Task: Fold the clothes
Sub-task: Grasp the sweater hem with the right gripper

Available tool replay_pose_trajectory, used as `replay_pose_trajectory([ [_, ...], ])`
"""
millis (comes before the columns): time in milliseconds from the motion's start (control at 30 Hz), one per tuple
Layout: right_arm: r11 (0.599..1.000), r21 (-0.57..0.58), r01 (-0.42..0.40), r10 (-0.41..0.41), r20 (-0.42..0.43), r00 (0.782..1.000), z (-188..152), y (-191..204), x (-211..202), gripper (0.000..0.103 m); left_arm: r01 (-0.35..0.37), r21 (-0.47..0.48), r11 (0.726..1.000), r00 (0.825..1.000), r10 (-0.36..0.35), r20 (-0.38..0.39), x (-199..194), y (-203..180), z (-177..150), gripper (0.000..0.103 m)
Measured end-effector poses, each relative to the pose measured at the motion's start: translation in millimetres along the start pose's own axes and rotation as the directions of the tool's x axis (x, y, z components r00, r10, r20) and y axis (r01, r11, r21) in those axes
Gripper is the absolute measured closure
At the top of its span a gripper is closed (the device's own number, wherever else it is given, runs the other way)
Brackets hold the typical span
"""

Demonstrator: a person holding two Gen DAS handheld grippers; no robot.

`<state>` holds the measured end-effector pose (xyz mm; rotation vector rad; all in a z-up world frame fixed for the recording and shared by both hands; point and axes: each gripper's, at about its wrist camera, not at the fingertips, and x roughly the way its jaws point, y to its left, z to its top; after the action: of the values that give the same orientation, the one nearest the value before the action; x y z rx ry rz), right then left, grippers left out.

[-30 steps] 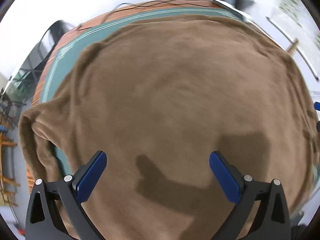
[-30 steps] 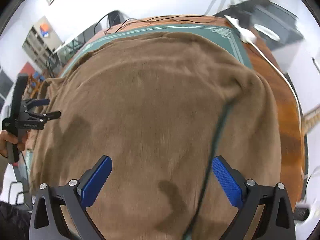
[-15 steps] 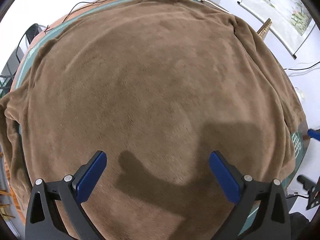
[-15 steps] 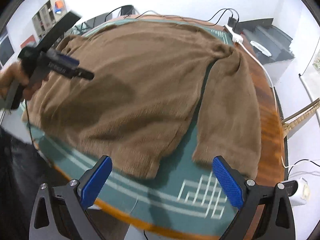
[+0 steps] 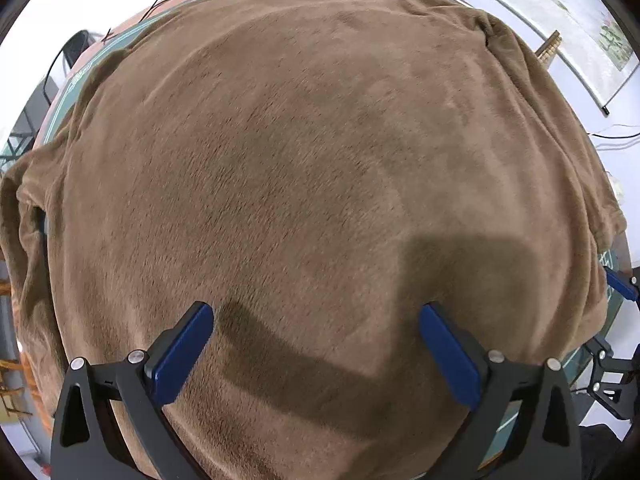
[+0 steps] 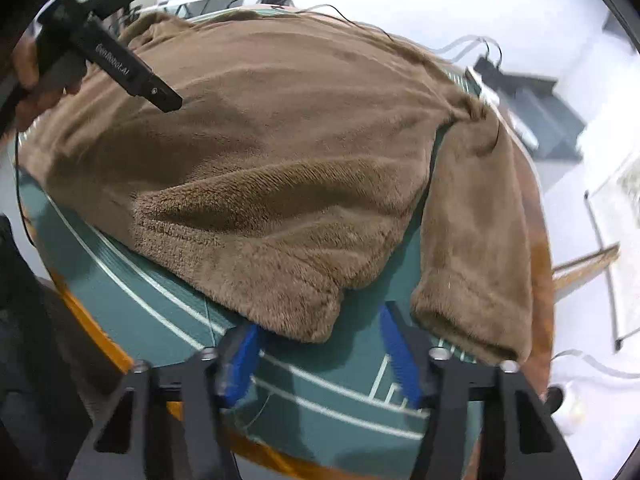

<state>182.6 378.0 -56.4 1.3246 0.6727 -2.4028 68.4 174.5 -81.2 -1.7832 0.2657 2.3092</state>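
A brown fleece top [image 6: 280,168] lies spread on the green-matted table [image 6: 132,300], one sleeve [image 6: 480,240] hanging toward the near edge. The left gripper [image 5: 316,344] hovers over the fleece, jaws wide and empty. The right gripper [image 6: 320,352] sits at the hem corner; its jaws have just been closing, the corner between them but not yet pinched.

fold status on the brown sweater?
Done: fleece sweater spread flat on the green mat. In hand: right gripper, jaws just closing, at the hem corner, not yet gripping; left gripper open over the body. Left: every fold; sleeve lies unfolded.
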Motion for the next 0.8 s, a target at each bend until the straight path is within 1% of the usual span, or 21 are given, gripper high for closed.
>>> replay_pose_trajectory([
  [100,0.999,-0.036,0.027,-0.026,0.027,0.999,3.3,9.7,2.0,0.048,-0.001,-0.019,1.000,1.000,0.001,-0.010,1.4,3.7,-4.4,0.000],
  [167,0.998,-0.051,0.035,-0.033,0.042,0.999,7.3,14.3,4.1,0.053,-0.001,-0.029,1.000,1.000,0.001,-0.015,1.9,6.1,-6.8,0.000],
  [233,0.998,-0.051,0.043,-0.040,0.053,0.998,11.8,17.1,3.3,0.053,-0.002,-0.043,0.999,1.000,0.001,-0.015,1.3,9.3,-9.1,0.000],
  [333,0.993,-0.065,0.099,-0.093,0.096,0.991,15.4,19.9,-3.3,0.053,-0.002,-0.068,0.998,1.000,0.001,-0.012,-1.2,15.0,-12.3,0.000],
  [400,0.981,-0.095,0.170,-0.157,0.138,0.978,14.2,26.5,-9.7,0.053,-0.004,-0.088,0.996,1.000,0.003,-0.011,-2.7,19.4,-14.9,0.000],
  [467,0.971,-0.114,0.209,-0.189,0.160,0.969,12.9,31.7,-11.8,0.053,-0.005,-0.108,0.994,1.000,0.004,-0.012,-3.9,23.7,-17.6,0.000],
  [667,0.958,-0.141,0.251,-0.226,0.169,0.959,11.4,41.0,-9.0,0.052,-0.016,-0.138,0.990,1.000,0.015,-0.008,-10.8,29.5,-25.4,0.000],
  [700,0.960,-0.136,0.246,-0.221,0.178,0.959,9.8,41.8,-13.1,0.052,-0.017,-0.143,0.990,1.000,0.017,-0.007,-12.4,30.4,-26.9,0.000],
  [767,0.966,-0.125,0.227,-0.201,0.195,0.960,7.2,42.0,-19.9,0.047,-0.020,-0.157,0.987,1.000,0.019,-0.007,-15.2,33.0,-30.6,0.000],
  [800,0.967,-0.122,0.224,-0.197,0.201,0.960,7.0,41.6,-20.7,0.047,-0.022,-0.163,0.986,1.000,0.021,-0.008,-16.0,34.1,-32.3,0.000],
])
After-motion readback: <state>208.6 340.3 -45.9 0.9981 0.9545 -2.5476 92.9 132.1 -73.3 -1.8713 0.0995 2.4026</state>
